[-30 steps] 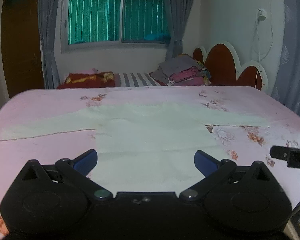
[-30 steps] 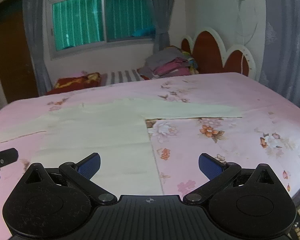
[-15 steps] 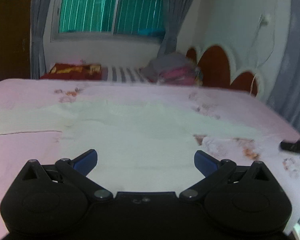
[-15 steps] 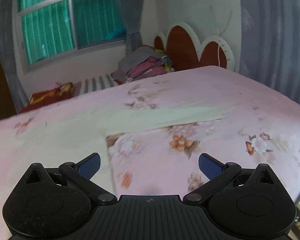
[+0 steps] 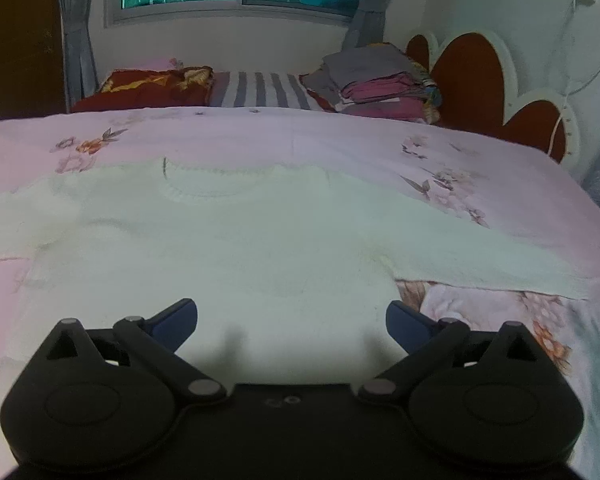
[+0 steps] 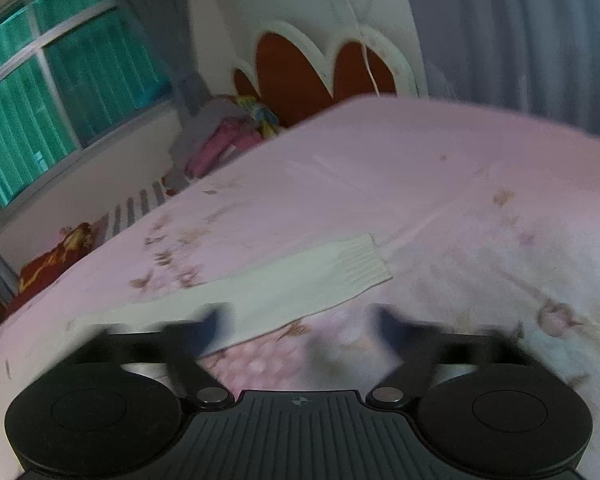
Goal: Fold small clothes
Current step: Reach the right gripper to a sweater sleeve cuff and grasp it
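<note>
A cream long-sleeved knit sweater point(image 5: 228, 248) lies flat on the pink flowered bedspread point(image 5: 340, 140), collar toward the far side and sleeves spread out. My left gripper point(image 5: 292, 318) hovers open over the sweater's body with nothing between its fingers. In the right wrist view the sweater's right sleeve point(image 6: 300, 284) ends in a ribbed cuff point(image 6: 360, 266). My right gripper point(image 6: 300, 328) is just short of that sleeve, tilted and blurred, its jaws closing with only bedspread showing between them. The tip of the right gripper shows at the left wrist view's right edge.
A stack of folded clothes point(image 5: 380, 84) sits at the far side by the red heart-shaped headboard point(image 5: 472, 76). A red cushion point(image 5: 152, 88) and a striped pillow point(image 5: 260, 90) lie under the window. Curtains hang at the bed's right side.
Both grippers have moved forward and lower over the bed. The right one swung right to the sleeve's cuff, rolled, and its jaws narrowed. The left one stayed wide open.
</note>
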{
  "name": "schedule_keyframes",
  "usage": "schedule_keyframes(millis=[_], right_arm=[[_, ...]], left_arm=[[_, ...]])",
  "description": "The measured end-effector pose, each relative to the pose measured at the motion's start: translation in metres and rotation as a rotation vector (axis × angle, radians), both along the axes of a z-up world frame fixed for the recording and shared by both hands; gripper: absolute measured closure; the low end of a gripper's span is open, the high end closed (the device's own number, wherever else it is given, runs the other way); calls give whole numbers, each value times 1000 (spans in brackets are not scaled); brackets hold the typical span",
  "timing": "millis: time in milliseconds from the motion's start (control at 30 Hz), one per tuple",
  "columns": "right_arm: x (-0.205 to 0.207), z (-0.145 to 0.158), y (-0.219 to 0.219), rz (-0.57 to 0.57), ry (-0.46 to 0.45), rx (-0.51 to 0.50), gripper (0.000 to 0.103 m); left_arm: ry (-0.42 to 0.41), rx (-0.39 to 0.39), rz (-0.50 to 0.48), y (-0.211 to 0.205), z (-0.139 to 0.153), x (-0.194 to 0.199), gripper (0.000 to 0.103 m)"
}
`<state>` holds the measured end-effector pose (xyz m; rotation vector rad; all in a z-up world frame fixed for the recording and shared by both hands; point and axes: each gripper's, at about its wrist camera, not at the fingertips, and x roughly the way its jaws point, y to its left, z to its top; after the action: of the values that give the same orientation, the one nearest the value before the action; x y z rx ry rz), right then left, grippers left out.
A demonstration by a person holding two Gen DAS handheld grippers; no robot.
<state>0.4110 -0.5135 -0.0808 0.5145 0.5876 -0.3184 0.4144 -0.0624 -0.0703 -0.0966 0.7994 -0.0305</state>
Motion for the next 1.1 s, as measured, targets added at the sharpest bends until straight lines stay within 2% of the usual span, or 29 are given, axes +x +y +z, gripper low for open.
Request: schedule_keyframes(millis=[167,200,267,367,600,633,700,767,833,900,1000,1100], right_arm=[[25,-34,-43,-56,29,121,47],[28,-40,-49,-60,35,139,60],[35,-54,-62,-71,49,195,70],[37,-67,-74,-88,44,253,70],[33,-66,-88,-114,19,274,71],[33,-66,-88,-123,18,276,74],[30,-65,-87,-153,39,246,96],[31,-64,-85,-170,63,204,99],[37,-54,-73,-153,107,128,100],[39,-39,-54,-101,77,101,100],[41,-16,-11,-9,48,64,100],[43,3,52,103,30,35,100]], left_arm=[[28,35,29,-10,-6,20,3],[32,41,38,-11,-8,23,3],[48,51,47,-13,-12,30,5],[77,63,65,-10,-17,40,7],[56,58,88,3,-13,45,7],[54,61,89,8,-13,46,7],[67,54,89,22,-13,48,7],[90,52,61,36,-15,49,6],[96,89,33,47,-19,48,7],[94,115,10,60,-23,47,7],[81,84,-2,88,-27,46,9],[78,40,24,118,-29,45,9]])
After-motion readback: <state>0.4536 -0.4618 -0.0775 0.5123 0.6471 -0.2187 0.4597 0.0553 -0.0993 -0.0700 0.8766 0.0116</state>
